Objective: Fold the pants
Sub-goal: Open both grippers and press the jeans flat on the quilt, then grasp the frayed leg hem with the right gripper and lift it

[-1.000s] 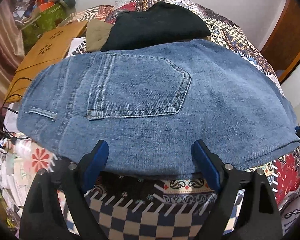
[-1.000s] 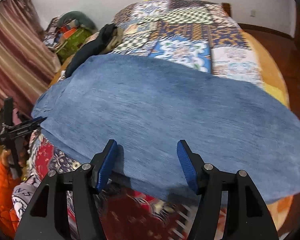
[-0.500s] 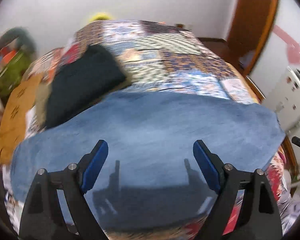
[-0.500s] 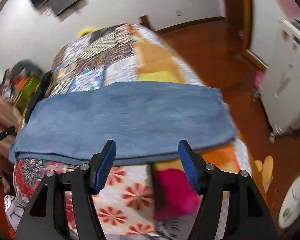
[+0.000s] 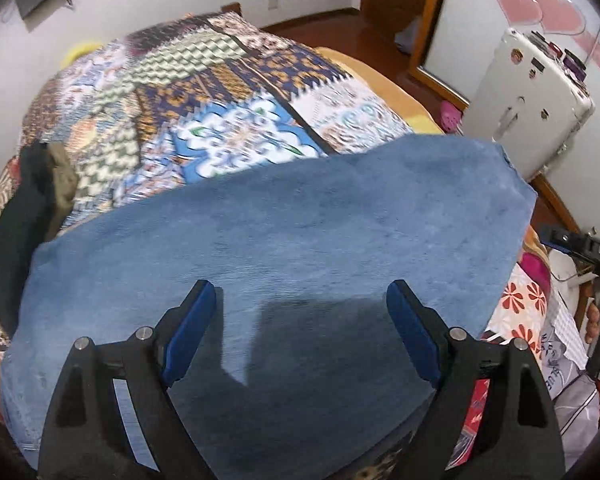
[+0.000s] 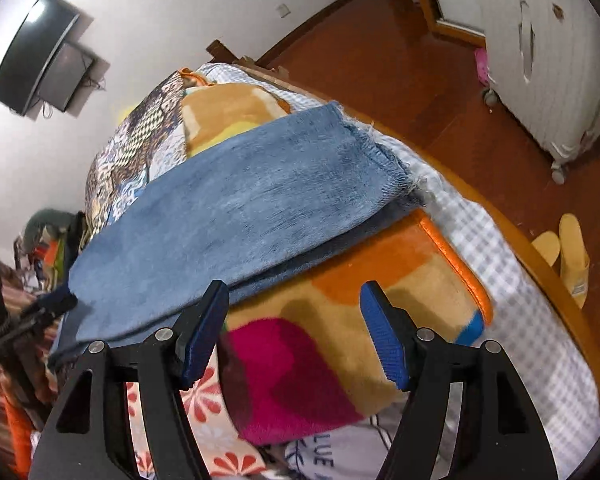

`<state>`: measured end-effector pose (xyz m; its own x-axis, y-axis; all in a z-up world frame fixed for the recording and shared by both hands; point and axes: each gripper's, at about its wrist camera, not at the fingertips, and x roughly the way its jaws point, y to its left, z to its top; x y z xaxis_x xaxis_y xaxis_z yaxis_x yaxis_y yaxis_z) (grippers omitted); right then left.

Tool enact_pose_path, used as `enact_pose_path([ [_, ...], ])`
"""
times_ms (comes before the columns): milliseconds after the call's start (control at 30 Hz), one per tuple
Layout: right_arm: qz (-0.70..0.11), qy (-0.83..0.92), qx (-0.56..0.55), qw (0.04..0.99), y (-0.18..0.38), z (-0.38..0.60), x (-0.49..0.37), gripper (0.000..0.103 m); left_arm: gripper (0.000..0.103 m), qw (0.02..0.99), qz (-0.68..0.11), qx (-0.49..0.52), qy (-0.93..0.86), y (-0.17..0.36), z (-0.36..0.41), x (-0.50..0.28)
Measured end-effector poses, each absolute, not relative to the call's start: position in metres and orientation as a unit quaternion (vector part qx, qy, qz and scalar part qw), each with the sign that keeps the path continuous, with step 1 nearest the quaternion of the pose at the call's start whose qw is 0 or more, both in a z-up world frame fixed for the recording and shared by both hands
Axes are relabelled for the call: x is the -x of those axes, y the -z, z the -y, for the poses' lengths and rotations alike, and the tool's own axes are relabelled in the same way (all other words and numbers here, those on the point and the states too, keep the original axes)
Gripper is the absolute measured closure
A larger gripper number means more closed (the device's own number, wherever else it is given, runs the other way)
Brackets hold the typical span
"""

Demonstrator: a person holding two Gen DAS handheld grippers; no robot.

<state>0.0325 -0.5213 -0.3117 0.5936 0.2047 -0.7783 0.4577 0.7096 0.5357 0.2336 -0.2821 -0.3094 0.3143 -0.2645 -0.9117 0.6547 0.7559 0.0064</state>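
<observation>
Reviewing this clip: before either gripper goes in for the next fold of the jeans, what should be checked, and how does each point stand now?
1. Left gripper open and empty: ok, jaws spread above the jeans.
2. Right gripper open and empty: ok, jaws spread by the near edge.
3. Jeans lie flat on the bed, legs stacked: ok, though a lower layer peeks out at the edge.
4. Frayed hem reachable: ok, nothing on it.
5. Waistband end: cannot tell, out of view.
6. Dark clothes off the jeans: cannot tell, they meet at the far left.
</observation>
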Motion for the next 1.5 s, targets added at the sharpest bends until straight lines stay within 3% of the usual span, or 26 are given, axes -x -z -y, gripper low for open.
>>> enact_pose_path([
  [100,-0.436,0.078,-0.397,0.804,0.319,0.527,-0.035,0.038,0.010,0.787,-0.506,-0.204,0.288,0.315,0.291,-0.229],
  [700,-0.405,0.061,-0.485,0.773,0.346,0.547,-0.054,0.035,0.005,0.783,-0.496,-0.239,0.288,0.324,0.302,-0.219],
  [767,-0.396,0.060,-0.486,0.777,0.345,0.549,-0.053,0.038,0.005,0.783,-0.496,-0.239,0.288,0.324,0.302,-0.219],
  [933,-0.371,0.070,-0.484,0.789,0.340,0.553,-0.047,0.065,0.005,0.783,-0.496,-0.239,0.289,0.324,0.302,-0.218],
  [1133,-0.352,0.078,-0.473,0.804,0.332,0.553,-0.042,0.089,0.005,0.784,-0.496,-0.237,0.290,0.324,0.302,-0.218],
  [1500,-0.310,0.081,-0.429,0.844,0.284,0.545,-0.047,0.093,0.005,0.789,-0.504,-0.186,0.300,0.314,0.290,-0.228],
])
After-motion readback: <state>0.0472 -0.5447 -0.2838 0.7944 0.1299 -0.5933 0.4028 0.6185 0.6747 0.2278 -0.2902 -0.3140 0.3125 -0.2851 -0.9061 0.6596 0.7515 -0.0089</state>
